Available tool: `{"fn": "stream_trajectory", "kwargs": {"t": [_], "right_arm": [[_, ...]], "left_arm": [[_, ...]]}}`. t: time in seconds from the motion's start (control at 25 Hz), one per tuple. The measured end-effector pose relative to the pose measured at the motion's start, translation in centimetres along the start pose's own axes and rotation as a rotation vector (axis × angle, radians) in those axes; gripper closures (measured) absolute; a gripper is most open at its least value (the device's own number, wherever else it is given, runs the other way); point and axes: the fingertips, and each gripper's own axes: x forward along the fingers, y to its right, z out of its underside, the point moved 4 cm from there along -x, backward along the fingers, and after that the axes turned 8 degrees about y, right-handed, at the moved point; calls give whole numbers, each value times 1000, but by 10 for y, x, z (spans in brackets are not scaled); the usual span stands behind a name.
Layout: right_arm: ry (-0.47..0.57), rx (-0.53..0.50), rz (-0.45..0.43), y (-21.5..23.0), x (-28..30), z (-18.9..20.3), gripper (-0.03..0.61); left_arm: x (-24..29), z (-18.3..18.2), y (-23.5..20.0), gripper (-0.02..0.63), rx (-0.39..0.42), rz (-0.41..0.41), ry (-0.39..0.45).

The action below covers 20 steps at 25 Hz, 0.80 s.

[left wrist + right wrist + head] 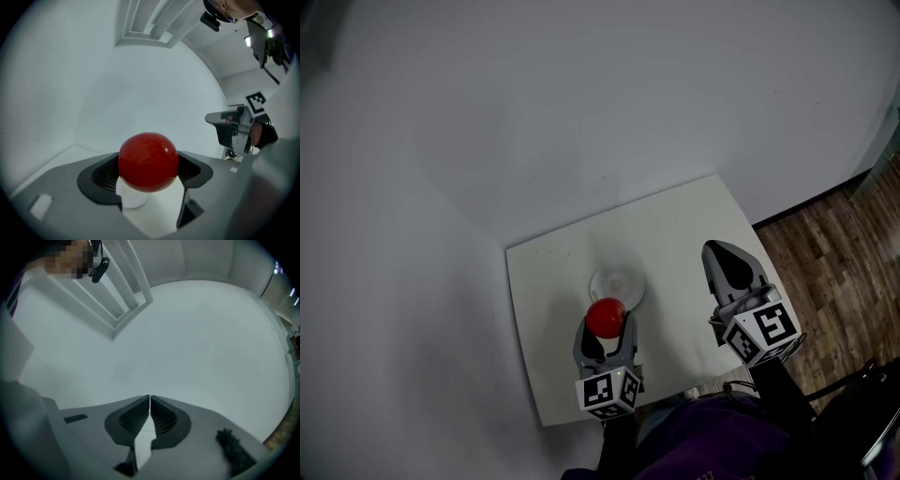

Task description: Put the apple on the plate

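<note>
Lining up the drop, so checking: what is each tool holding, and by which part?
The left tool grips the red apple across its middle, one jaw on each side. The right tool is shut on nothing.

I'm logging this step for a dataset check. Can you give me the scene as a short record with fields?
apple: red, held in left gripper
left gripper: shut on apple, at the plate's near edge
plate: pale, bare, on white table
right gripper: shut, empty, off to the right
task status: apple not yet on plate
</note>
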Motion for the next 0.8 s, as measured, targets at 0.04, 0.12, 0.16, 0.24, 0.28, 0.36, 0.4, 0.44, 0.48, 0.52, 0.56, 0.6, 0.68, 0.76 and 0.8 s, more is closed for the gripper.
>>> {"fn": "stream_trajectory", "kwargs": {"t": [0.04, 0.12, 0.16, 0.24, 0.28, 0.36, 0.4, 0.44, 0.48, 0.52, 0.56, 0.6, 0.68, 0.76, 0.8], "right_arm": [[-1, 1, 6, 1, 0, 1, 566], [-2, 0, 15, 3, -1, 1, 566], [-3, -3, 18, 4, 0, 0, 566], [-4, -4, 30, 6, -1, 0, 566], [-4, -5, 36, 7, -1, 0, 566], [-8, -7, 45, 10, 0, 2, 566], [-15, -7, 48, 11, 0, 2, 566], [-27, -6, 51, 11, 1, 2, 566], [-35, -6, 54, 12, 1, 2, 566], [-31, -10, 56, 13, 2, 1, 566], [-22, -14, 59, 15, 3, 0, 566], [-15, -16, 65, 17, 3, 0, 566], [-12, -15, 77, 19, 3, 1, 566], [-24, -12, 80, 19, 3, 2, 566], [-32, -7, 83, 20, 2, 3, 566]], "left_arm": [[3, 5, -1, 245, 6, 4, -15], [8, 12, -1, 245, 20, 12, -46], [10, 15, -2, 245, 25, 16, -59], [14, 18, -3, 245, 35, 26, -75], [16, 20, -4, 245, 40, 30, -83], [21, 26, -7, 245, 44, 36, -99], [24, 28, -8, 245, 43, 37, -107], [27, 30, -9, 245, 42, 37, -114], [29, 31, -10, 245, 41, 38, -120], [31, 32, -11, 245, 40, 39, -127], [33, 34, -12, 245, 40, 42, -134], [36, 35, -14, 245, 43, 44, -142], [40, 40, -16, 245, 50, 42, -161], [43, 46, -18, 245, 56, 38, -183], [44, 50, -19, 245, 58, 37, -193]]}}
